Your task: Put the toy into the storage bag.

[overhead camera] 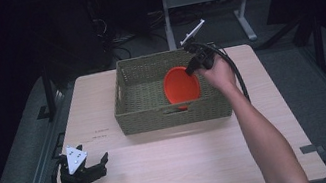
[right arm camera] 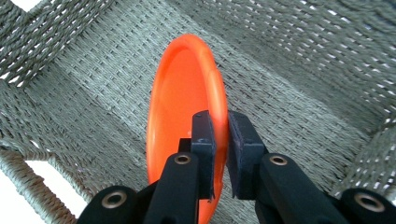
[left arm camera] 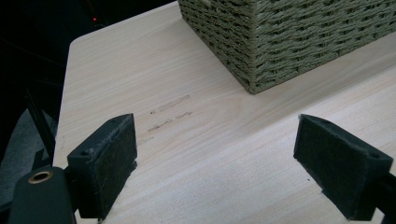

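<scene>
The right gripper [right arm camera: 219, 140] pinches the rim of an orange plate [right arm camera: 180, 107] between its two black jaws — one pad on each face. Behind the plate, on all sides, lies the woven basket [right arm camera: 299, 70] — floor and walls.

Even overhead light brightens the pale wooden table [overhead camera: 184, 164], while the room from nine through three o'clock sinks into darkness. The glossy orange plastic plate [right arm camera: 180, 100] glows saturated. The high view looks soft; shadows stay faint.
</scene>
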